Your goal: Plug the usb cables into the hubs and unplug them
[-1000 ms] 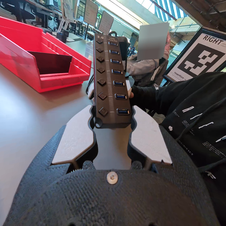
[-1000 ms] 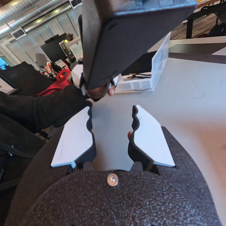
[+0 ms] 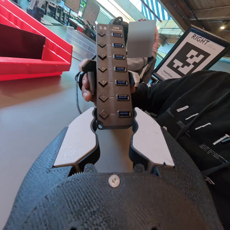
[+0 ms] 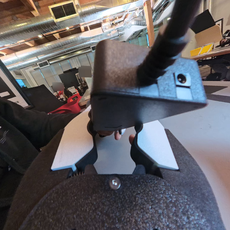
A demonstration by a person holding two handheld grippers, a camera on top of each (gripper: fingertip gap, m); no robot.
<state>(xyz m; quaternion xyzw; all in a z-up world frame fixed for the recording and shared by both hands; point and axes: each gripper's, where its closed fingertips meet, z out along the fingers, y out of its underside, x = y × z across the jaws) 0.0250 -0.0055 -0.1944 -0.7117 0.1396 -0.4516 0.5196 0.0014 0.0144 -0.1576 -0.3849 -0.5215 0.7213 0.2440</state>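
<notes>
Now hub (image 3: 112, 77) passes between grippers: right gripper (image 4: 115, 125) has closed in around cable end, left gripper (image 3: 113, 119) clamps port end; ports empty, plugging not begun

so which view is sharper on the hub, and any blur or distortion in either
Left wrist view: the hub is crisp, ports and buttons legible, though the wide lens bows the red bin and the table at the edges, with bright windows behind. Right wrist view: the hub's end sits too close and is soft, its cable smeared, and the ceiling ducts curve from the lens.
</notes>
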